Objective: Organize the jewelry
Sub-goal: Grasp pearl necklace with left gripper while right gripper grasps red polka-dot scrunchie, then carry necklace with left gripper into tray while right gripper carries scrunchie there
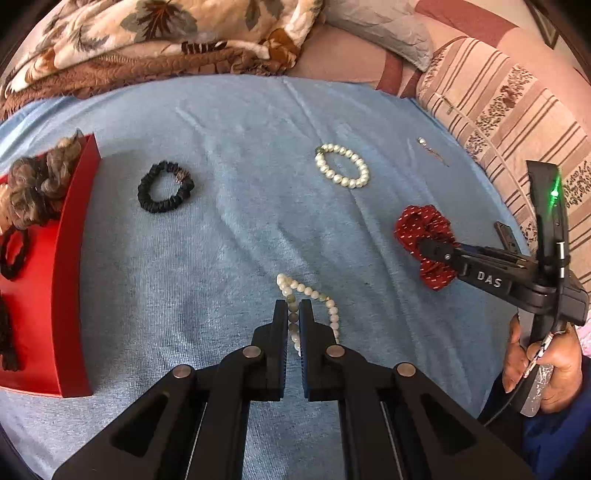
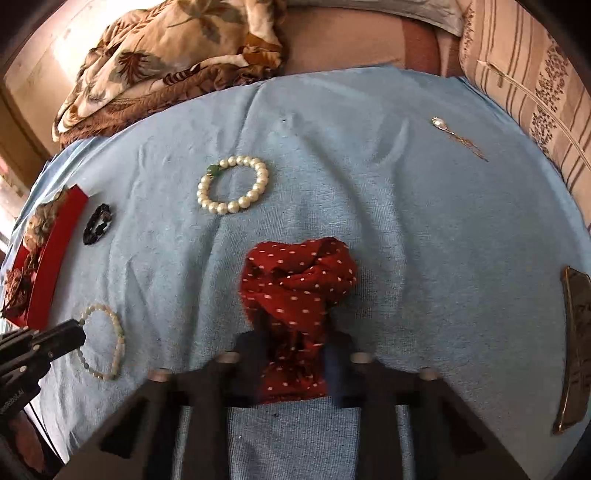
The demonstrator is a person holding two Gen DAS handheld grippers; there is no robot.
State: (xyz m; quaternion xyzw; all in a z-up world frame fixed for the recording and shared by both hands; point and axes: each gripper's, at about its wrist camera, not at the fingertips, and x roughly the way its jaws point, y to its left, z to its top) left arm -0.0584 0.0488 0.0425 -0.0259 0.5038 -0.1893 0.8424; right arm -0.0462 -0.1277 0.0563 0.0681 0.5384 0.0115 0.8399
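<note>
Lying on the blue cloth (image 1: 229,122), a mixed-bead pearl bracelet (image 1: 325,295) is being pinched between the nearly closed fingers of the left gripper (image 1: 293,308). Nearer the cloth's right edge, a red dotted scrunchie (image 2: 295,280) is being clamped by the right gripper (image 2: 295,339) (its fingers are blurred). A red box (image 1: 66,266) is being kept at the left edge, with a black scrunchie (image 1: 165,192) beside it.

A blue towel (image 1: 229,229) is spread over the bed. Behind the towel a floral blanket (image 1: 147,33) is heaped. To its right a striped cushion (image 1: 509,110) is seen.
</note>
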